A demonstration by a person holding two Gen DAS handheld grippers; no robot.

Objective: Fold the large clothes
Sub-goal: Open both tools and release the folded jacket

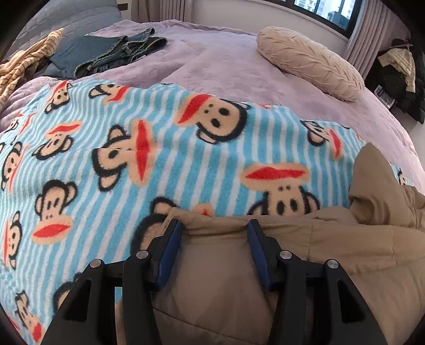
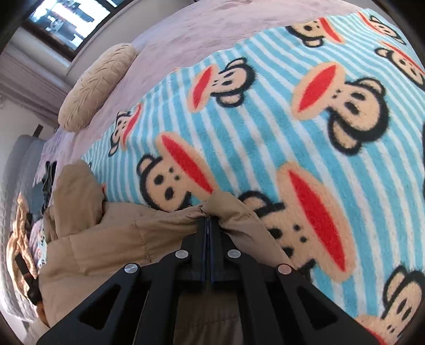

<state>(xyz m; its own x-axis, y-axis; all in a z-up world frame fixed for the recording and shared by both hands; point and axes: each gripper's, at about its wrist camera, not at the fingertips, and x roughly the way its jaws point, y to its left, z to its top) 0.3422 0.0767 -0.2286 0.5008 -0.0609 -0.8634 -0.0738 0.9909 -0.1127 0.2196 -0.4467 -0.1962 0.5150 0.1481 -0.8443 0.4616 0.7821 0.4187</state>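
A bed fills the view, spread with a lilac quilted cover (image 1: 225, 61); over it lies a blue-and-white striped fleece blanket (image 1: 164, 159) printed with monkey faces; a beige crinkled cushion (image 1: 310, 62) rests near the far edge; behind, a dark-framed window (image 1: 326, 13) shows buildings in daylight, flanked by pale curtains (image 1: 364, 39); a grey padded headboard (image 1: 71, 18) stands at the left.

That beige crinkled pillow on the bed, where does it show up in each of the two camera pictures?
Left wrist view: the beige pillow lies upper right, on the lilac bedspread below the window.
Right wrist view: the same pillow lies upper left, tilted, again on the bedspread beside the window.
Shared landmark: the blue-striped monkey blanket, whose far edge sits just short of the pillow in both views.
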